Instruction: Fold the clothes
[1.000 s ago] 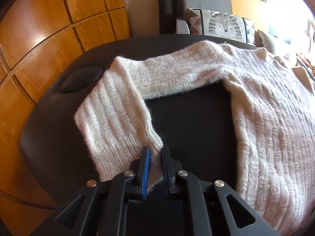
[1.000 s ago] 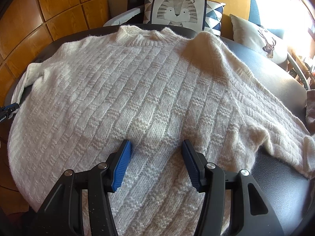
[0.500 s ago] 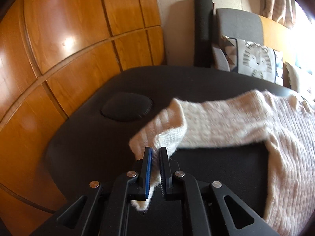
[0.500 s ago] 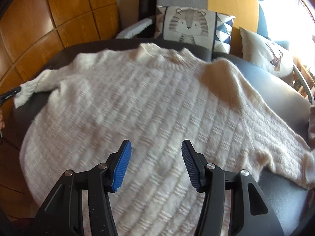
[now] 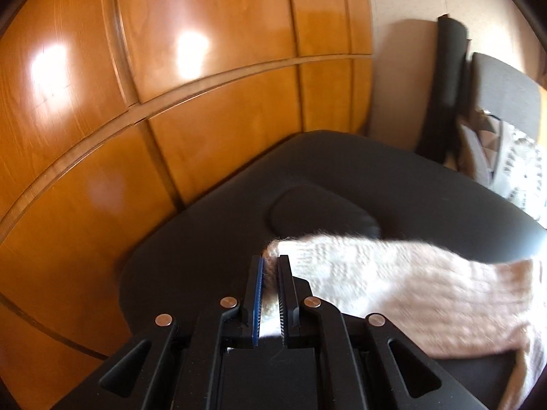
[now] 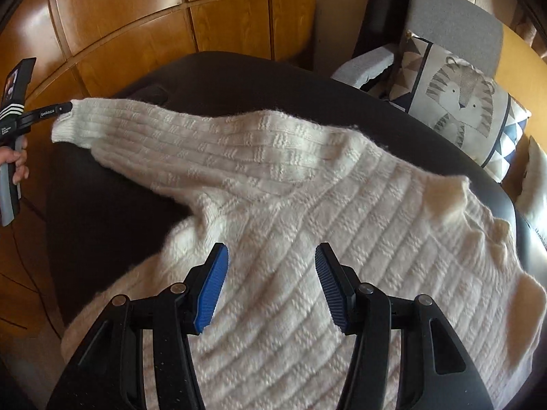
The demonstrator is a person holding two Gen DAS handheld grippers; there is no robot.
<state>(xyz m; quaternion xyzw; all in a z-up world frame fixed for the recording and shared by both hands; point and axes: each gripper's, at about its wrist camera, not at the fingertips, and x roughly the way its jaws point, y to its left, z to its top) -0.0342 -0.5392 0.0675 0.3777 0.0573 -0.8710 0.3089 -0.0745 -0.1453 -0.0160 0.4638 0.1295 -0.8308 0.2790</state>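
Observation:
A cream knitted sweater (image 6: 307, 205) lies spread on a black padded table (image 6: 239, 68). Its left sleeve (image 6: 164, 130) is stretched out straight toward the table's left end. My left gripper (image 5: 270, 263) is shut on the sleeve cuff (image 5: 273, 251), and the sleeve (image 5: 393, 280) trails off to the right. In the right wrist view the same gripper (image 6: 66, 106) shows at the far left, pinching the cuff (image 6: 66, 126), with a person's hand on its handle. My right gripper (image 6: 270, 256) hovers open over the sweater's body with nothing between its fingers.
Orange wooden panels (image 5: 171, 102) stand close behind and left of the table. A round dark bulge (image 5: 314, 208) sits in the table top near the cuff. A grey chair (image 6: 451, 20) with a tiger cushion (image 6: 458, 99) stands at the back right.
My left gripper closed on the cuff and pulled the bent sleeve out to the left until it lies straight. The right gripper swung leftward over the sweater, still open.

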